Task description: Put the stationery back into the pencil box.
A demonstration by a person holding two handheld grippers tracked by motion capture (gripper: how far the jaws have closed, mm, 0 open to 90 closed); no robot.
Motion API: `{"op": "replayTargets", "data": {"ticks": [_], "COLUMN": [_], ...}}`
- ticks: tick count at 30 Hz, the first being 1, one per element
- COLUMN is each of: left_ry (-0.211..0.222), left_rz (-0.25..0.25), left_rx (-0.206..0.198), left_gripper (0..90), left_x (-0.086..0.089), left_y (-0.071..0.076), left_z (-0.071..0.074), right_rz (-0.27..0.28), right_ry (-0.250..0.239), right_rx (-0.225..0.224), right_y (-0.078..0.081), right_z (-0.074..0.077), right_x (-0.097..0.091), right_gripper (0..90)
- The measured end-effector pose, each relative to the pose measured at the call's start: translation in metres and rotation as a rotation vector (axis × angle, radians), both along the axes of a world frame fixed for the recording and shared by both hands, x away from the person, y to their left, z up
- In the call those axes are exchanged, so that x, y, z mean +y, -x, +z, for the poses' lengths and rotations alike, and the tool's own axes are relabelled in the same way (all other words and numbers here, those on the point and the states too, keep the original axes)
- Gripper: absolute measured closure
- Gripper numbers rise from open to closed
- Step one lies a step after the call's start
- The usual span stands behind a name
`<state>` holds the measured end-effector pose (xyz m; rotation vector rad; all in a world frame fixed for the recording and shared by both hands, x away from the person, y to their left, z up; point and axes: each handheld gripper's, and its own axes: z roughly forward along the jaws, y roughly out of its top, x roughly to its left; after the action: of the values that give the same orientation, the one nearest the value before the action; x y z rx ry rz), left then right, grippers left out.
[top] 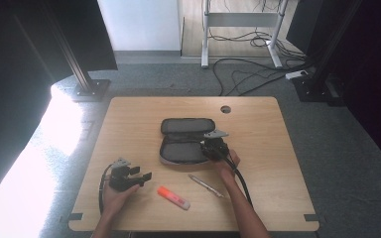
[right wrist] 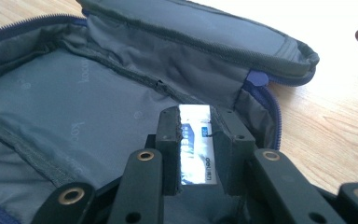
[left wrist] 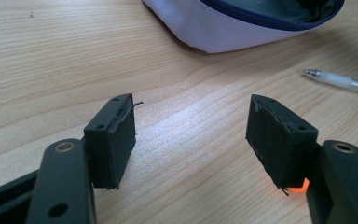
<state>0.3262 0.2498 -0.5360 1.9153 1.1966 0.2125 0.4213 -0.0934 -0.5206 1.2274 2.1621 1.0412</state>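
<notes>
One open grey fabric pencil case [top: 186,140]; one orange highlighter [top: 173,198]; one clear pen [top: 206,186]; one white wrapped eraser [right wrist: 196,142]; two hand-held grippers.

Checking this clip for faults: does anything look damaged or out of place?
Only wear: the left gripper has frayed pads, with a loose thread curling off one. Otherwise the pencil case lies open, and the highlighter and pen rest flat on the table.

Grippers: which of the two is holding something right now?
The right gripper, over the open pencil case, shut on a small white eraser; the left gripper has empty, spread jaws.
</notes>
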Motion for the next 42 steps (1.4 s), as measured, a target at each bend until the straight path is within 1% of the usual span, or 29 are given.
{"op": "replayTargets", "data": {"ticks": [4, 7, 8, 10, 14, 19, 21, 25, 28, 29, 31, 36, 42], "left_ry": [0.002, 0.007, 0.007, 0.008, 0.009, 0.008, 0.008, 0.004, 0.004, 0.004, 0.004, 0.0, -0.005], "left_rz": [0.001, -0.002, -0.002, -0.002, -0.003, -0.002, -0.002, -0.003, -0.001, -0.001, 0.0, -0.001, 0.001], "left_rx": [0.001, 0.002, 0.002, 0.003, 0.003, 0.004, 0.004, 0.004, 0.004, 0.003, 0.004, 0.004, 0.006], "left_gripper": [33.5, 33.5, 33.5, 33.5, 33.5, 33.5, 33.5, 33.5, 33.5, 33.5, 33.5, 33.5, 33.5], "left_x": [0.001, 0.001, 0.001, 0.001, 0.002, 0.002, 0.002, 0.001, 0.001, 0.001, 0.001, 0.001, 0.001], "left_y": [0.0, 0.0, 0.0, 0.0, 0.0, 0.0, 0.0, 0.0, 0.0, 0.0, 0.0, 0.0, 0.0], "left_z": [0.0, 0.0, 0.0, 0.0, 0.0, 0.0, 0.0, 0.0, 0.0, 0.0, 0.0, 0.0, -0.001], "right_rz": [0.0, 0.001, 0.001, -0.003, -0.016, -0.016, -0.013, -0.01, -0.009, -0.01, -0.005, 0.009, 0.015], "right_ry": [0.019, 0.037, 0.039, 0.043, 0.037, 0.005, -0.007, -0.035, -0.045, -0.057, -0.072, -0.09, -0.121], "right_rx": [0.002, -0.005, -0.009, -0.016, -0.024, -0.033, -0.046, -0.049, -0.056, -0.055, -0.066, -0.075, -0.062], "right_y": [0.0, 0.0, 0.0, 0.001, 0.002, 0.007, 0.01, 0.017, 0.022, 0.025, 0.03, 0.04, 0.05], "right_z": [-0.003, -0.004, -0.004, -0.003, 0.0, 0.005, 0.006, 0.008, 0.011, 0.012, 0.013, 0.015, 0.013], "right_x": [0.002, 0.004, 0.004, 0.004, 0.002, -0.002, -0.004, -0.008, -0.012, -0.013, -0.015, -0.018, -0.024], "right_gripper": [72.2, 71.6, 69.3, 61.9, 57.0, 53.1, 52.9, 52.3, 51.8, 51.8, 51.8, 51.7, 51.4]}}
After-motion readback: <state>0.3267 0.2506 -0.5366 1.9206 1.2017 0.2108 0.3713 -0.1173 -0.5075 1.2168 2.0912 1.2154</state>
